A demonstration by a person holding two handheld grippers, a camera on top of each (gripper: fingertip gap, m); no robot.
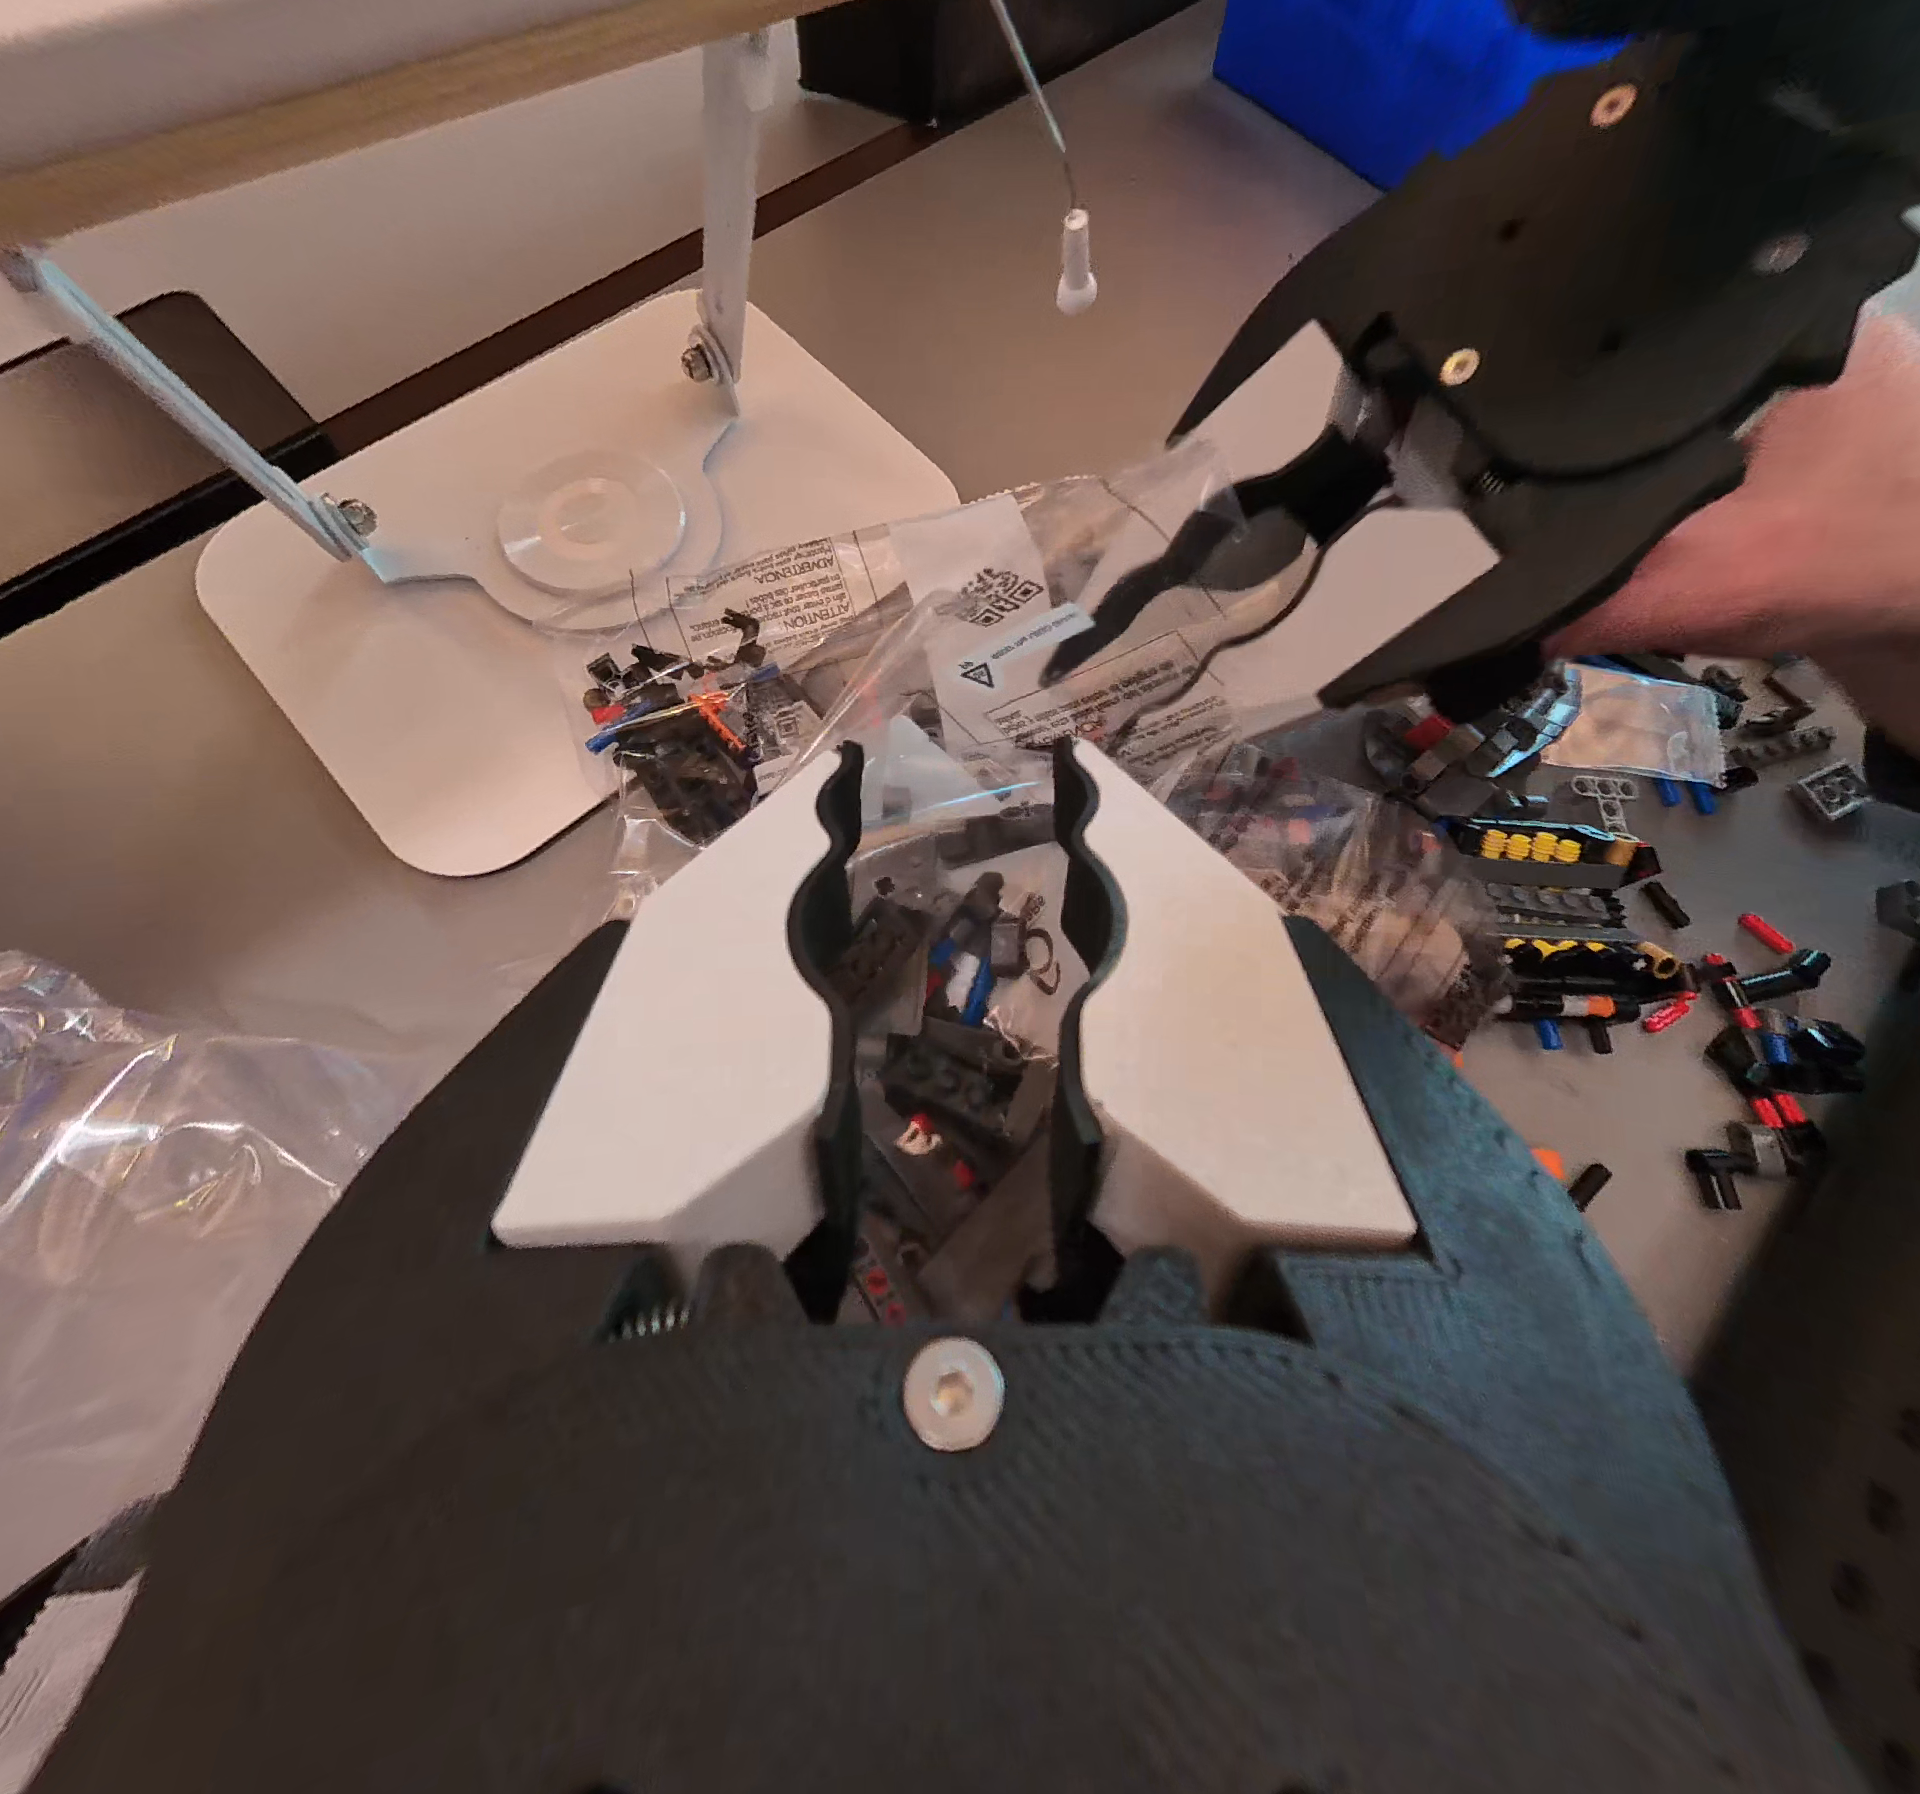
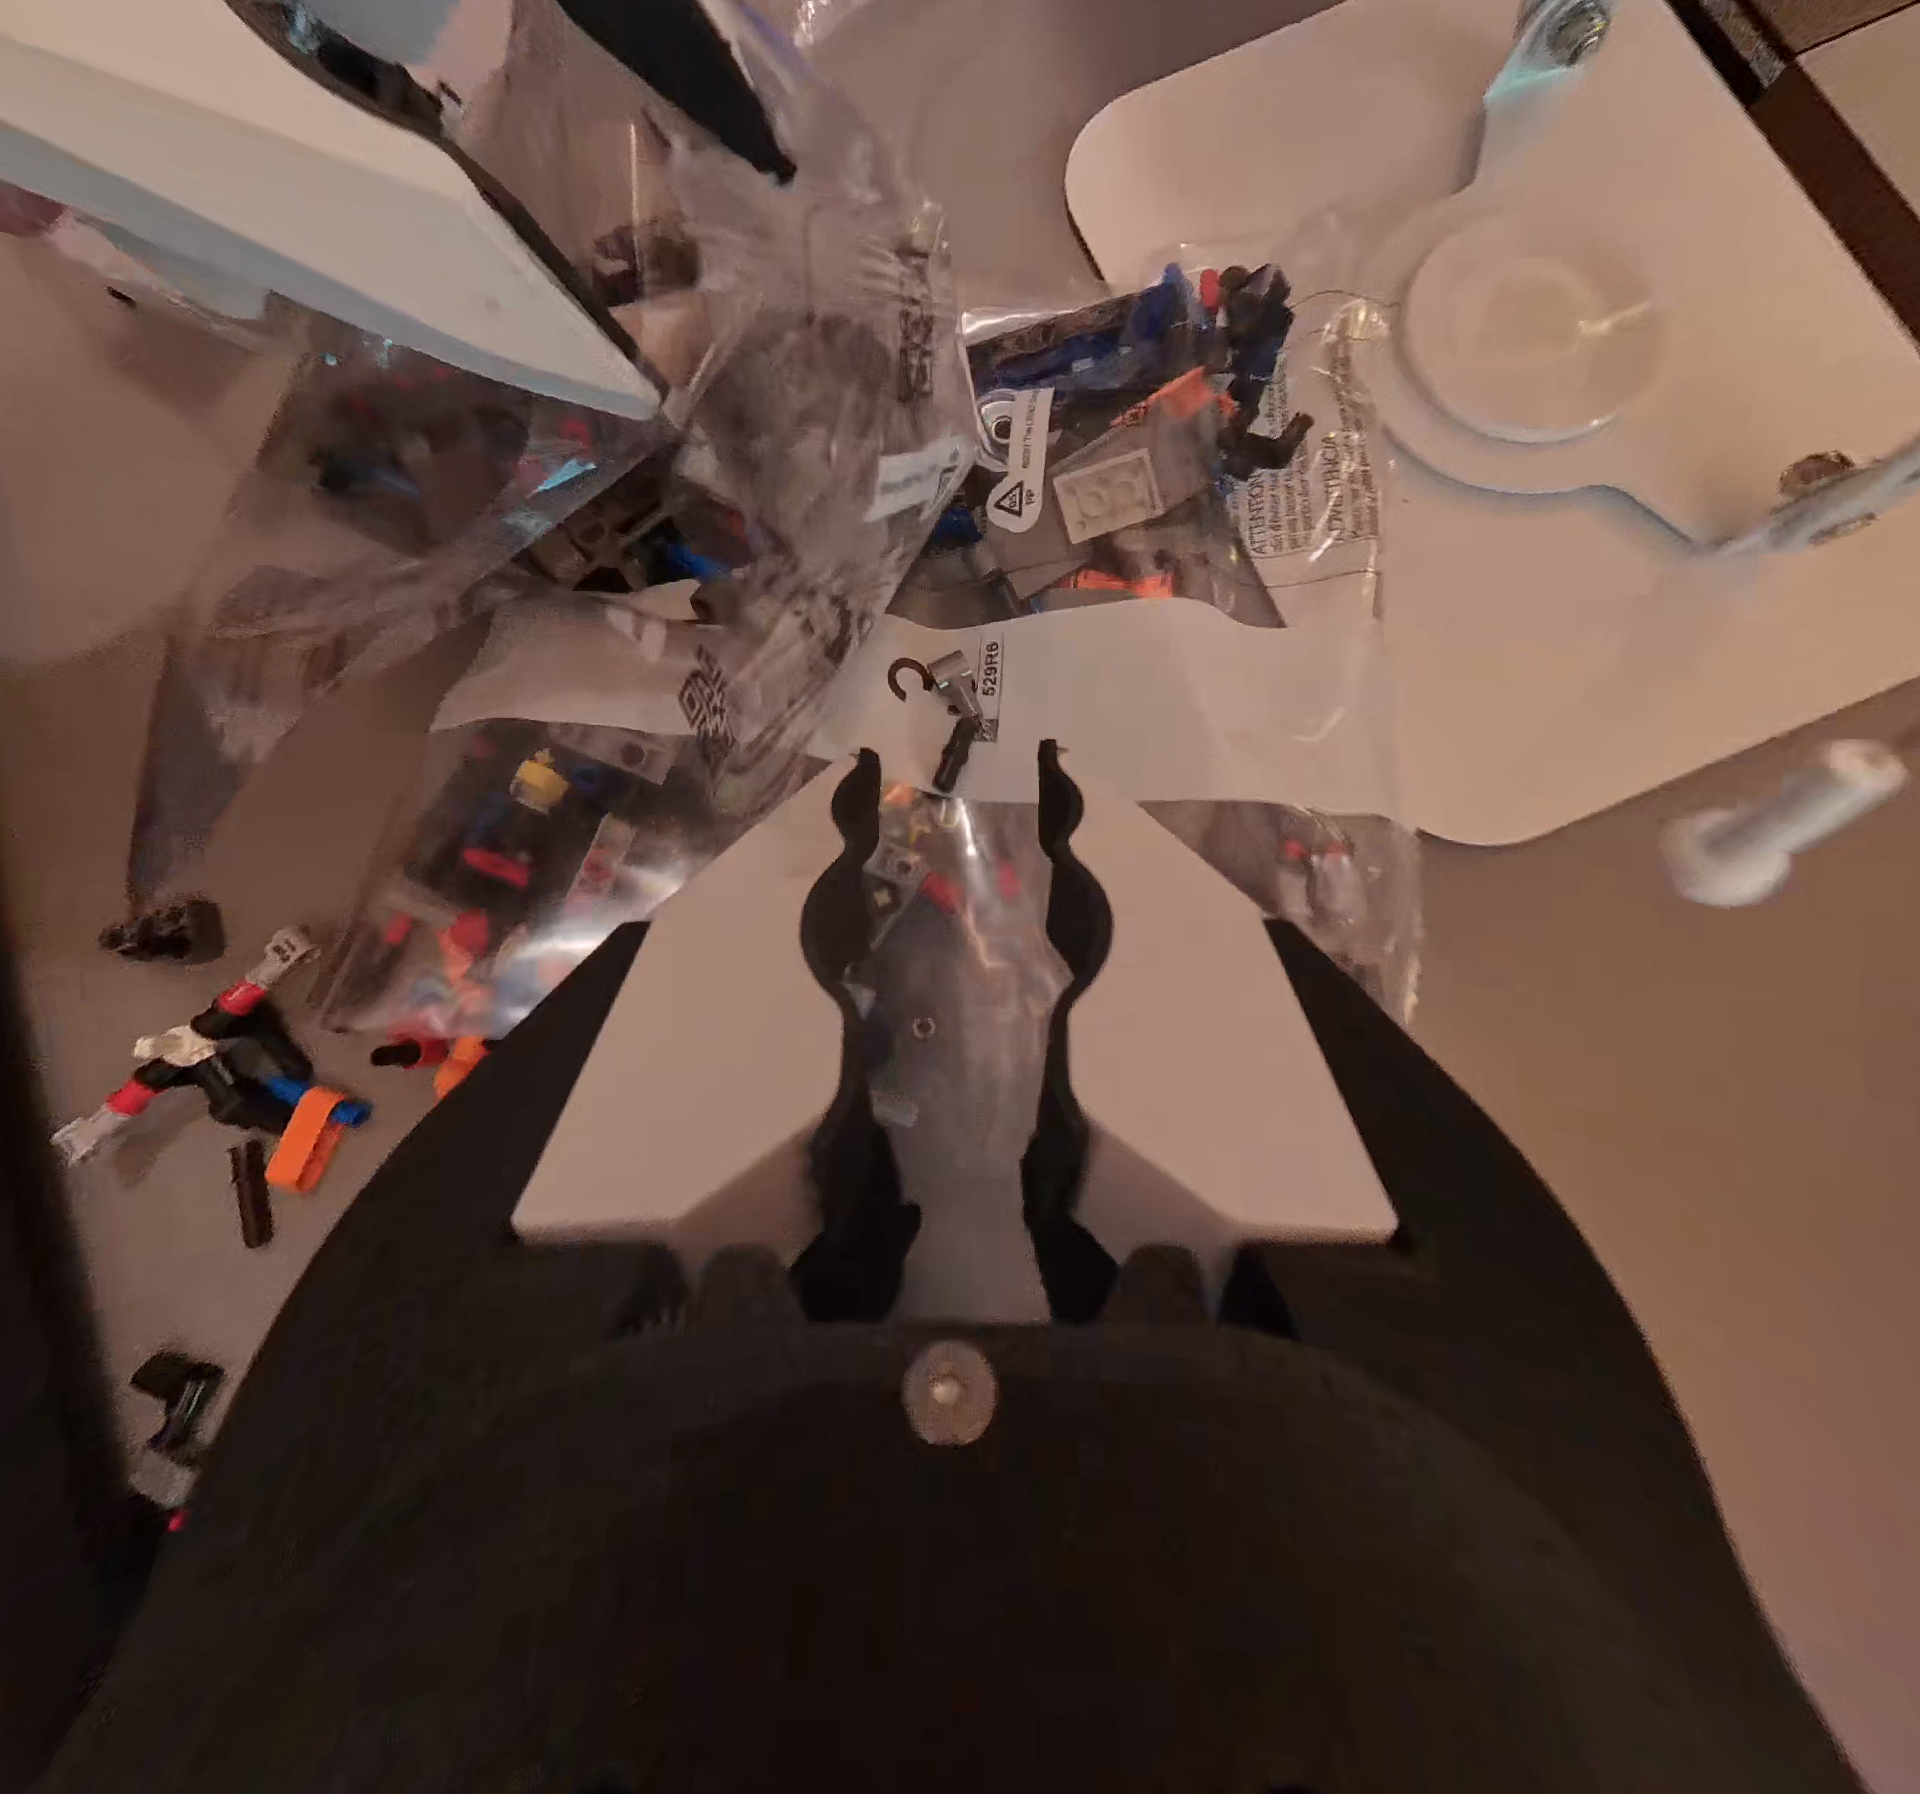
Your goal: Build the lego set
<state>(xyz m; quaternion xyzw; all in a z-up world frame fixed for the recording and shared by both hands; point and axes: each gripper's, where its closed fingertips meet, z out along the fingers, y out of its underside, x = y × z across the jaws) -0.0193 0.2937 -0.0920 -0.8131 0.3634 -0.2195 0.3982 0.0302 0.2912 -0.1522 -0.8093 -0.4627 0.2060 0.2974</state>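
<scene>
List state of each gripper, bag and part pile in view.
left gripper: open, over a bag of parts
right gripper: open, over the bags
clear parts bags: sealed, piled, overlapping the stand base
white stand base: flat on table
loose lego pieces: scattered, some partly assembled

A white stand base (image 1: 416, 664) rests on the grey worktop (image 1: 156, 861) at 10 o'clock. A clear disc (image 1: 590, 523) lies on it. A blue bin (image 1: 1371, 9) stands at 1 o'clock.

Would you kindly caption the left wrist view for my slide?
Open left claw above bagged lego parts; right claw over another bag.
</scene>
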